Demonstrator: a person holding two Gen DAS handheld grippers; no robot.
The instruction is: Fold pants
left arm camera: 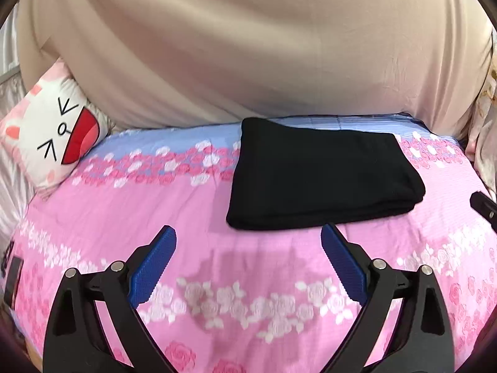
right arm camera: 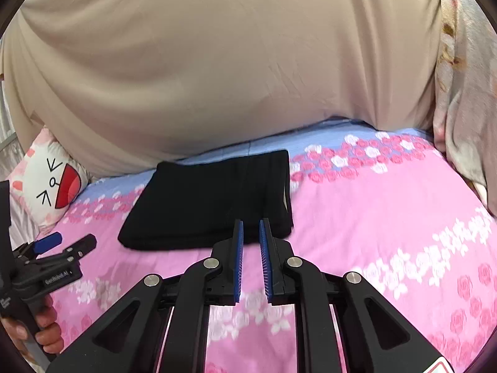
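both tools hang clear of the black pants (left arm camera: 323,174), folded compact on the bed (left arm camera: 124,217): left tool (left arm camera: 248,242) spread wide, right tool (right arm camera: 251,230) nearly closed, empty. folding looks finished; next i'd just withdraw.

Black pants (left arm camera: 320,171), folded into flat rectangle, lying on pink floral bedsheet (left arm camera: 124,217).

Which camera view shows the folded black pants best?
The left wrist view: the folded black pants lie whole and unobstructed on the floral bedsheet, beyond the left gripper. In the right wrist view the pants are also visible, but the right gripper overlaps their near edge.
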